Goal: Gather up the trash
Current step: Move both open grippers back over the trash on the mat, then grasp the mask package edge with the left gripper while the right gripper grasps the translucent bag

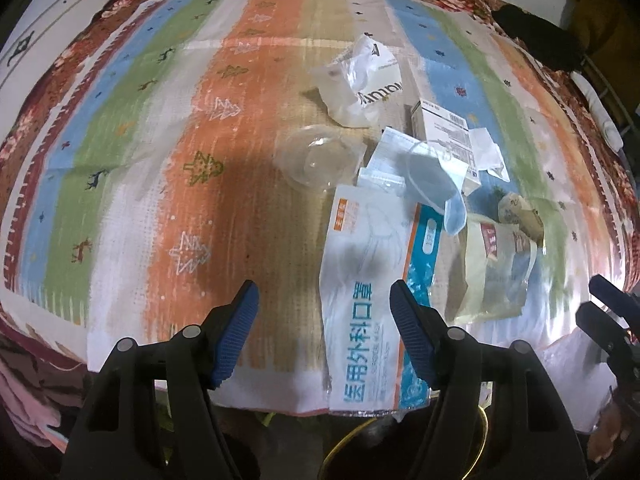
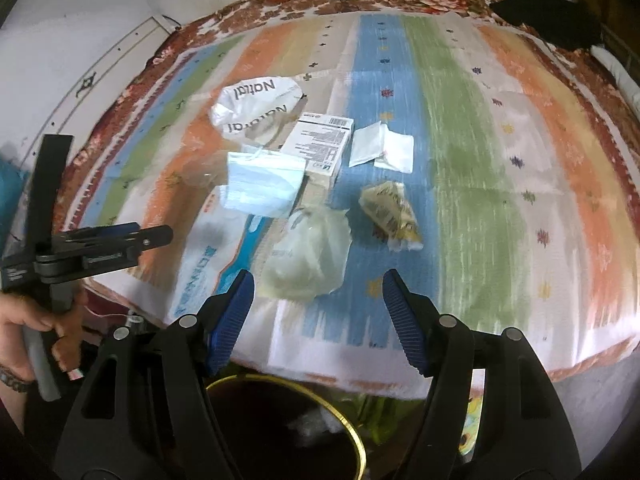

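Note:
Trash lies on a striped cloth: a flat mask packet [image 1: 364, 292] [image 2: 208, 256], a clear plastic lid [image 1: 316, 156], a crumpled white bag [image 1: 360, 80] [image 2: 256, 108], a small box [image 1: 444, 128] [image 2: 320, 144], a blue face mask [image 2: 262, 184], a pale plastic bag [image 1: 496, 268] [image 2: 308, 256], a crumpled yellow wrapper [image 2: 390, 208] and white paper [image 2: 380, 146]. My left gripper [image 1: 324, 328] is open and empty over the mask packet's near end. My right gripper [image 2: 318, 316] is open and empty, just in front of the pale bag.
A dark bin with a gold rim [image 2: 352, 432] stands below the table's near edge; its rim also shows in the left wrist view [image 1: 340, 448]. A black object [image 2: 548, 20] lies at the far right corner. The left gripper shows at the left of the right wrist view [image 2: 120, 240].

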Available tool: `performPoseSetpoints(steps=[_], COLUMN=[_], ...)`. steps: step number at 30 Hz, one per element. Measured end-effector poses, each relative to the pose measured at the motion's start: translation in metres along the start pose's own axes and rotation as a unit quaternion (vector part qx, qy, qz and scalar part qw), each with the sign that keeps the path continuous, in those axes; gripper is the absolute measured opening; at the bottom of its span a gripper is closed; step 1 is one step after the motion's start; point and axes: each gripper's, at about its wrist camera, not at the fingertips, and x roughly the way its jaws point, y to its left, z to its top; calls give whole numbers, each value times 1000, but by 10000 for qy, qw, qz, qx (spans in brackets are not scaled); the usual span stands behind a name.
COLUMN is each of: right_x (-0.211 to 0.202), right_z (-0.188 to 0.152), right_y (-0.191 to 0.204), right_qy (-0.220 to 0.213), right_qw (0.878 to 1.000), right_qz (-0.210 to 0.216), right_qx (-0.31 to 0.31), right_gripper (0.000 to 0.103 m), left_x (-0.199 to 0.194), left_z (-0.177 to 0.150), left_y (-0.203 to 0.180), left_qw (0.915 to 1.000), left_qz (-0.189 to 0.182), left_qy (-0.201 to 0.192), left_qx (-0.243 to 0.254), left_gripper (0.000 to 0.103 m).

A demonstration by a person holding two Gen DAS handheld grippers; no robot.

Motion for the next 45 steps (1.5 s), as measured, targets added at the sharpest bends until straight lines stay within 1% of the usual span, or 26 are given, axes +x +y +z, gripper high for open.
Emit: performPoseSetpoints(steps=[5, 11, 13, 14, 15, 18, 20, 21, 22, 23, 24, 25, 26, 27, 28, 29, 30, 31, 32, 34, 38, 40, 45], right_x=[22, 50, 57, 60, 64, 70, 75, 78, 80, 81, 82, 83, 83, 83, 82, 81, 80, 78, 76, 72, 63, 60, 48], right_z=[13, 21, 22, 22, 23, 23, 22, 22, 21, 20, 19, 18, 18, 18, 18, 18, 18, 18, 18, 18, 19, 20, 22], right_y=[-1, 2, 2, 3, 4, 7, 4, 3, 2, 1, 1, 1, 1, 2, 2, 3, 4, 5, 7, 8, 9, 10, 10], right_qy=[179, 446, 548, 589, 625, 684, 775, 813, 850, 875, 883, 883, 882, 879, 870, 858, 836, 815, 797, 761, 691, 647, 517], right_qw=[9998, 9989, 9983, 9980, 9977, 9973, 9965, 9961, 9957, 9954, 9954, 9955, 9954, 9954, 9954, 9955, 9956, 9958, 9959, 9962, 9966, 9969, 9978], right_qz=[6, 44, 150, 206, 235, 258, 320, 337, 373, 387, 374, 354, 362, 387, 401, 412, 413, 406, 406, 392, 380, 347, 288], right_qx=[-74, -163, -106, -72, -68, -94, 4, 38, 54, 48, 28, 2, -2, 0, -11, -31, -67, -101, -133, -184, -223, -278, -303], right_gripper=[60, 52, 45, 43, 40, 35, 31, 25, 20, 19, 14, 10, 9, 8, 5, 4, 2, 2, 2, 1, 0, 0, 0], left_x=[16, 37, 41, 44, 47, 59, 67, 70, 73, 73, 74, 74, 74, 75, 75, 75, 75, 73, 69, 60, 41, 36, 14], left_z=[9, 20, 23, 25, 27, 29, 29, 28, 27, 27, 26, 26, 25, 24, 23, 22, 21, 21, 21, 22, 24, 24, 22], left_y=[1, 4, 4, 4, 4, 0, -3, -3, -3, -3, -2, -3, -5, -7, -10, -13, -14, -16, -17, -18, -12, -10, -12], left_qw=[9999, 9992, 9989, 9987, 9985, 9980, 9975, 9971, 9965, 9961, 9954, 9948, 9944, 9944, 9944, 9941, 9937, 9932, 9927, 9927, 9937, 9945, 9967], left_qz=[-4, -100, -207, -264, -288, -294, -289, -316, -374, -444, -540, -605, -618, -585, -543, -534, -577, -641, -748, -844, -912, -870, -653], left_qy=[145, 381, 424, 446, 463, 546, 628, 671, 725, 758, 792, 821, 853, 865, 886, 913, 929, 938, 920, 818, 624, 554, 284], left_qx=[33, 60, 30, 14, 10, 87, 157, 173, 165, 130, 88, 70, 98, 137, 194, 248, 257, 242, 212, 251, 179, 188, 401], left_gripper=[69, 69, 69, 69, 69, 69, 67, 66, 64, 60, 49, 41, 38, 31, 20, 14, 5, 2, 0, 0, 0, 0, 0])
